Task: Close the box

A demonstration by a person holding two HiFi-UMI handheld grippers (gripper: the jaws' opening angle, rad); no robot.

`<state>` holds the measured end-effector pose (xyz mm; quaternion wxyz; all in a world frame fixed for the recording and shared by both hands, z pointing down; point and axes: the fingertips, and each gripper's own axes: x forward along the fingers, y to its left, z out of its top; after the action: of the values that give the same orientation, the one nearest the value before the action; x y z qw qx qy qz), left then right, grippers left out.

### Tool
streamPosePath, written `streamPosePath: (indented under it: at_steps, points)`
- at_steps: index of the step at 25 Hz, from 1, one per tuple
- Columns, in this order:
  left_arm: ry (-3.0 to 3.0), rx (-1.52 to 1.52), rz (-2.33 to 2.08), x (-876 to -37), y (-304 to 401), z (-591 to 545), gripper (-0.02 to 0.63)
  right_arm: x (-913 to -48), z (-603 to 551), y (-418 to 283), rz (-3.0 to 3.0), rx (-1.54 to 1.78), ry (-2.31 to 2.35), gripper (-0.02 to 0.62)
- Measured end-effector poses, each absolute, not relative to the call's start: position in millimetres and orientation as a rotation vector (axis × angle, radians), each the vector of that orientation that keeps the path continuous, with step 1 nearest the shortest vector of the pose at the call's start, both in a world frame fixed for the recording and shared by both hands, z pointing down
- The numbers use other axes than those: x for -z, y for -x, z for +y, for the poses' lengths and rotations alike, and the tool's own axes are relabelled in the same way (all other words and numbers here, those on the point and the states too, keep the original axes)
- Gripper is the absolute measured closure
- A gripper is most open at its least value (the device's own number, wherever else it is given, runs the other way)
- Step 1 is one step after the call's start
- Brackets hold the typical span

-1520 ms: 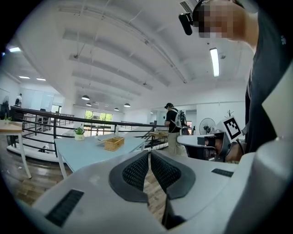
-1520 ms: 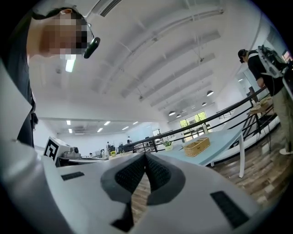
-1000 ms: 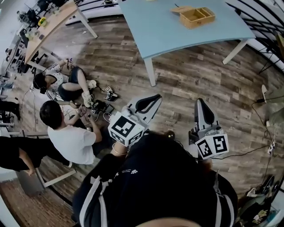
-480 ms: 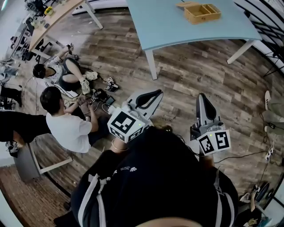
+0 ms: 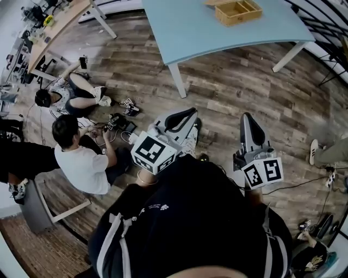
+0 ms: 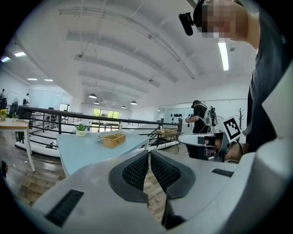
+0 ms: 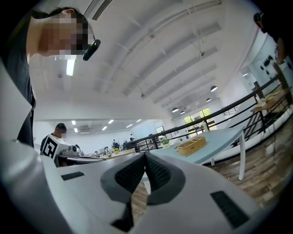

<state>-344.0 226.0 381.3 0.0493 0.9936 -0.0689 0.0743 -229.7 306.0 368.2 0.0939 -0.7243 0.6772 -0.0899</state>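
A small wooden box [image 5: 237, 11] stands open on the light blue table [image 5: 190, 32] at the far top of the head view, its lid lying flat on its left. The box [image 6: 114, 140] and the table [image 6: 87, 148] also show far beyond the left jaws, and the same box [image 7: 191, 146] far beyond the right jaws. My left gripper [image 5: 187, 115] and right gripper [image 5: 246, 119] are held near my body over the wooden floor, well short of the table. Both are shut and hold nothing. The left gripper [image 6: 149, 157] and right gripper [image 7: 145, 161] show their pads pressed together.
Two people [image 5: 81, 163] sit on the floor at the left among cables and small devices [image 5: 122, 122]. A white table leg [image 5: 175, 81] stands ahead of me. A wooden desk [image 5: 60, 21] is at the far left, a black railing [image 5: 326, 21] at the right, and a shoe [image 5: 314, 152] at the right edge.
The head view has drifted, so the table and box now sit a little higher and further left. A shoe has come in at the right. Both grippers stay shut in front of my body.
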Motion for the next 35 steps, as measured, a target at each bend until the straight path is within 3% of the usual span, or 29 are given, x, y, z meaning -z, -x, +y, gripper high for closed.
streamPosePath:
  at_steps: [14, 35]
  points:
    - [-3.042, -0.169, -0.038, -366.9, 249.8, 141.9, 0.581, -349.9, 237.9, 152.9, 1.902, 0.234, 2.269, 0.586]
    - [-3.022, -0.169, 0.078, -368.7, 177.0, 6.9, 0.580, -346.4, 114.1, 90.0, 1.817, 0.261, 2.346, 0.571]
